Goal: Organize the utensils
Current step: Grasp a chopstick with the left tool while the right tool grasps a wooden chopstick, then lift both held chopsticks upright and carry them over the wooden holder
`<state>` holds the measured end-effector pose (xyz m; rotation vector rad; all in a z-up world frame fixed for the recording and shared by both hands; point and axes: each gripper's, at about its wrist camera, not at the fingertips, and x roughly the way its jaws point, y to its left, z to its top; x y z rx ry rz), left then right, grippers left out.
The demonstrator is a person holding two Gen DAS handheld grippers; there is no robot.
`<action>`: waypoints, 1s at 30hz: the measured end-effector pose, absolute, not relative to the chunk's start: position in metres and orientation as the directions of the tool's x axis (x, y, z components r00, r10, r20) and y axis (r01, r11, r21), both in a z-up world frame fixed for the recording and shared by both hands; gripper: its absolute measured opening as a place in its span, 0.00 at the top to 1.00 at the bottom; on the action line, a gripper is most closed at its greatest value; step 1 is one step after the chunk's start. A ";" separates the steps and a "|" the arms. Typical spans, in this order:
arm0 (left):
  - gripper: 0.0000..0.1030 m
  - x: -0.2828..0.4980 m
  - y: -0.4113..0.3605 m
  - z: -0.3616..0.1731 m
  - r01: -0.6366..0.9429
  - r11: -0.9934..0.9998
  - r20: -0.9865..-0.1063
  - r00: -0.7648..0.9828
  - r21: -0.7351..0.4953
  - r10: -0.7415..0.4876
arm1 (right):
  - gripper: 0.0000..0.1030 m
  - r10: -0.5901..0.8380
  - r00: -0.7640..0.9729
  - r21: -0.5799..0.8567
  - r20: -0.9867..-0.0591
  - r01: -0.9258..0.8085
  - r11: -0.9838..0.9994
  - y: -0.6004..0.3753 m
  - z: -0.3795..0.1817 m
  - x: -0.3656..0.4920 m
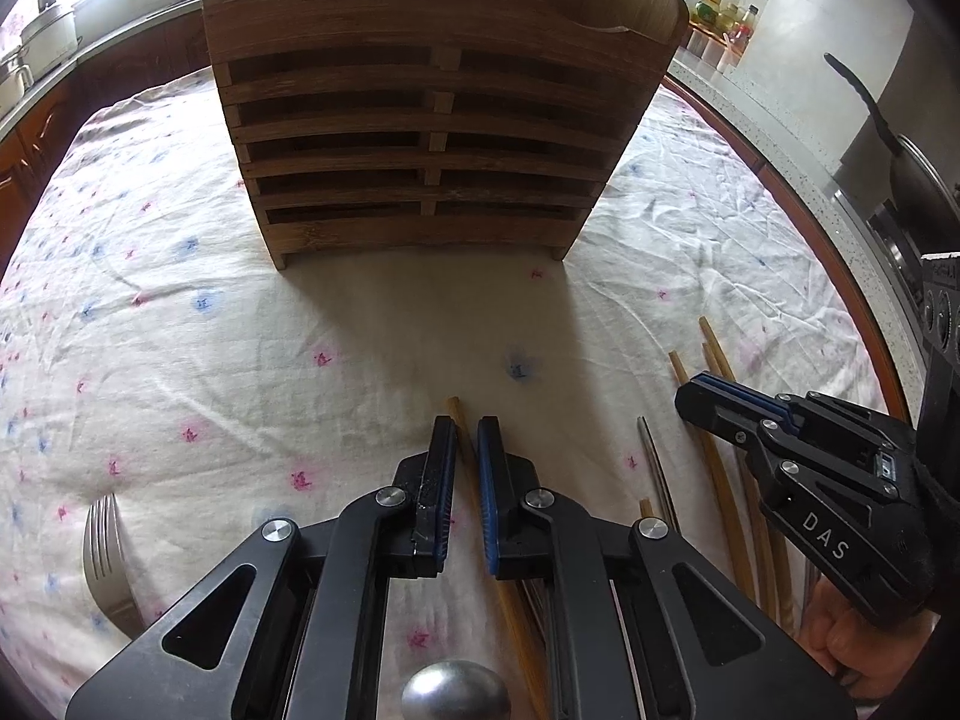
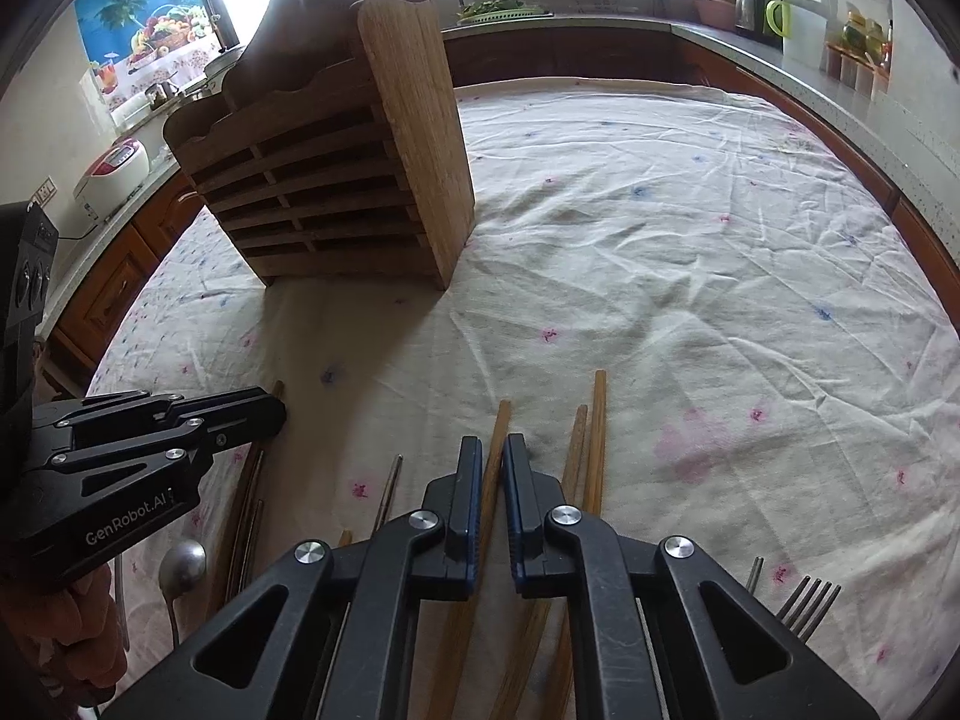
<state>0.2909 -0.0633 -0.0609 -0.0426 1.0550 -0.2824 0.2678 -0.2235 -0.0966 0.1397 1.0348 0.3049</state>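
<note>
A slatted wooden utensil holder [image 1: 420, 138] stands on the floral tablecloth [image 1: 180, 330]; it also shows in the right wrist view [image 2: 336, 180]. My left gripper [image 1: 465, 438] straddles a wooden chopstick [image 1: 454, 409] lying on the cloth, its jaws narrowly apart and seemingly touching it. My right gripper [image 2: 492, 456] likewise straddles a wooden chopstick [image 2: 501, 420], jaws narrowly apart. More wooden chopsticks [image 2: 591, 432] and a metal one [image 2: 390, 480] lie alongside. A fork [image 1: 105, 552] lies at left; another fork [image 2: 807, 600] lies at right. A spoon [image 2: 183, 564] lies near the left gripper.
The table's wooden rim [image 2: 900, 204] runs close to a stone counter [image 2: 780, 54] with a kettle [image 2: 750, 6] and jars. A pan [image 1: 900, 162] sits on the counter at right. A rice cooker [image 2: 114, 174] stands at left.
</note>
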 end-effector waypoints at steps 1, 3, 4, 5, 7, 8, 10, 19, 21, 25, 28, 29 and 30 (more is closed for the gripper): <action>0.94 0.290 -0.062 -0.060 0.206 0.961 -0.849 0.460 -0.182 -0.259 | 0.94 0.326 0.472 0.271 -0.819 -0.181 0.945 -0.224 -0.095 0.267; 0.94 0.286 -0.057 -0.055 0.201 0.959 -0.841 0.468 -0.198 -0.272 | 0.94 0.342 0.483 0.287 -0.806 -0.187 0.939 -0.223 -0.089 0.263; 0.94 0.283 -0.054 -0.052 0.200 0.958 -0.836 0.473 -0.208 -0.280 | 0.94 0.351 0.488 0.294 -0.799 -0.192 0.936 -0.222 -0.084 0.260; 0.94 0.280 -0.051 -0.048 0.199 0.956 -0.829 0.479 -0.218 -0.289 | 0.94 0.356 0.496 0.297 -0.792 -0.197 0.935 -0.222 -0.079 0.258; 0.94 0.273 -0.045 -0.038 0.197 0.952 -0.813 0.496 -0.236 -0.304 | 0.95 0.370 0.510 0.309 -0.776 -0.205 0.929 -0.221 -0.070 0.254; 0.94 0.269 -0.041 -0.033 0.196 0.950 -0.805 0.505 -0.245 -0.312 | 0.95 0.376 0.516 0.315 -0.770 -0.206 0.927 -0.222 -0.065 0.252; 0.94 0.260 -0.033 -0.022 0.196 0.944 -0.788 0.520 -0.267 -0.330 | 0.95 0.380 0.535 0.316 -0.754 -0.212 0.925 -0.223 -0.056 0.247; 0.95 0.215 -0.008 0.021 0.215 0.916 -0.701 0.591 -0.340 -0.399 | 0.95 0.423 0.585 0.362 -0.692 -0.225 0.905 -0.231 -0.022 0.221; 0.95 0.205 -0.005 0.028 0.221 0.911 -0.684 0.604 -0.348 -0.408 | 0.95 0.439 0.593 0.383 -0.675 -0.228 0.895 -0.235 -0.015 0.215; 0.95 0.189 -0.001 0.043 0.234 0.903 -0.652 0.629 -0.361 -0.424 | 0.95 0.446 0.620 0.394 -0.645 -0.230 0.890 -0.240 0.000 0.201; 0.95 0.178 0.003 0.054 0.245 0.894 -0.625 0.645 -0.375 -0.439 | 0.95 0.446 0.641 0.393 -0.624 -0.237 0.889 -0.243 0.012 0.192; 0.95 0.175 0.005 0.057 0.248 0.892 -0.617 0.651 -0.378 -0.443 | 0.95 0.446 0.647 0.390 -0.619 -0.239 0.889 -0.244 0.016 0.190; 0.95 0.172 0.006 0.061 0.251 0.891 -0.608 0.658 -0.380 -0.444 | 0.95 0.446 0.653 0.389 -0.612 -0.243 0.889 -0.245 0.021 0.187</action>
